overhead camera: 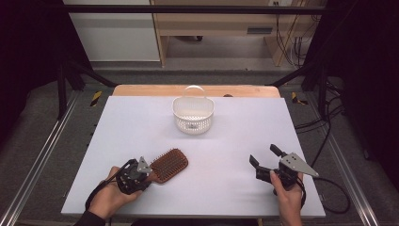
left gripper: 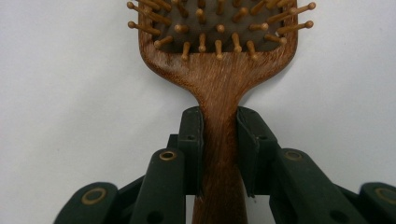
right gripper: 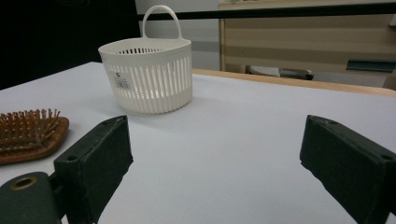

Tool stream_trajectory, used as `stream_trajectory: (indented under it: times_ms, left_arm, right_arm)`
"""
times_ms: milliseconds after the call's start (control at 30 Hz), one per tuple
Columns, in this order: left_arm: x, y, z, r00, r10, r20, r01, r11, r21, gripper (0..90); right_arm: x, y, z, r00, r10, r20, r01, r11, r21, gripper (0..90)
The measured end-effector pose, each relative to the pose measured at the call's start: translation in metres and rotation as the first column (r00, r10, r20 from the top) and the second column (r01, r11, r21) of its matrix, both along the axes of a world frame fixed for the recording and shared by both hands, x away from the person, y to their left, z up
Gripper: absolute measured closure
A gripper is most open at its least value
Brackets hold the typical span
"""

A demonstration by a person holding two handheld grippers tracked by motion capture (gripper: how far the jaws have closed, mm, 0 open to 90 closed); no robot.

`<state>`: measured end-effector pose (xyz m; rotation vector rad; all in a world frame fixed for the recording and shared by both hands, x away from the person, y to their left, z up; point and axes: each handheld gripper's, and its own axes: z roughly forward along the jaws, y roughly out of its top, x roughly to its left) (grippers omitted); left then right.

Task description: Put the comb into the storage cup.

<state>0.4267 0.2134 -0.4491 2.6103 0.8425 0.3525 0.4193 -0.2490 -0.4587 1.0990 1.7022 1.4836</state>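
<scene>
A brown wooden hairbrush (overhead camera: 169, 165) lies bristles-up on the white table (overhead camera: 235, 136), at the front left. My left gripper (overhead camera: 149, 176) is shut on its handle; in the left gripper view both pads press the sides of the handle (left gripper: 219, 140) just below the bristle head. My right gripper (overhead camera: 266, 156) rests at the front right, jaws wide open with nothing between them. A white slotted basket (overhead camera: 193, 114) with a loop handle stands upright at the back centre. From the right gripper view the basket (right gripper: 148, 79) sits ahead to the left, and the hairbrush (right gripper: 30, 133) lies at the left edge.
The white table surface ends on a wooden strip (overhead camera: 197, 90) at the back. Metal rails (overhead camera: 37, 160) flank the table on both sides, and cables (overhead camera: 329, 141) trail on the floor at the right. A wooden cabinet (overhead camera: 226, 23) stands behind.
</scene>
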Motion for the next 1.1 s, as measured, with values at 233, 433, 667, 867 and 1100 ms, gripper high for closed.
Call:
stream_trajectory:
  times_ms: [233, 433, 667, 867, 1100]
  left_arm:
    - [0.004, -0.002, 0.008, 0.9999, 0.003, 0.012, -0.002, 0.9997, -0.026, 72.0]
    - [0.012, -0.005, 0.005, 0.9986, -0.003, -0.054, 0.004, 0.9998, 0.019, 72.1]
    - [0.018, -0.009, 0.003, 0.9948, -0.013, -0.101, 0.021, 0.9969, 0.076, 72.1]
    - [0.023, -0.010, 0.004, 0.9905, -0.009, -0.138, 0.020, 0.9969, 0.077, 71.6]
    - [0.028, -0.012, 0.003, 0.9858, 0.000, -0.168, 0.015, 0.9964, 0.084, 69.4]
  right_arm:
    - [0.000, -0.002, 0.000, 1.0000, -0.001, -0.001, 0.001, 1.0000, 0.004, 9.1]
    - [0.000, -0.001, 0.000, 1.0000, 0.001, -0.002, -0.001, 1.0000, 0.002, 9.1]
    - [0.000, -0.002, 0.000, 1.0000, 0.002, -0.006, -0.002, 1.0000, 0.006, 9.0]
    - [0.000, -0.001, -0.001, 0.9999, 0.012, -0.009, -0.012, 0.9999, 0.002, 8.5]
    - [0.001, 0.002, -0.002, 0.9996, 0.024, -0.017, -0.024, 0.9997, -0.003, 8.2]
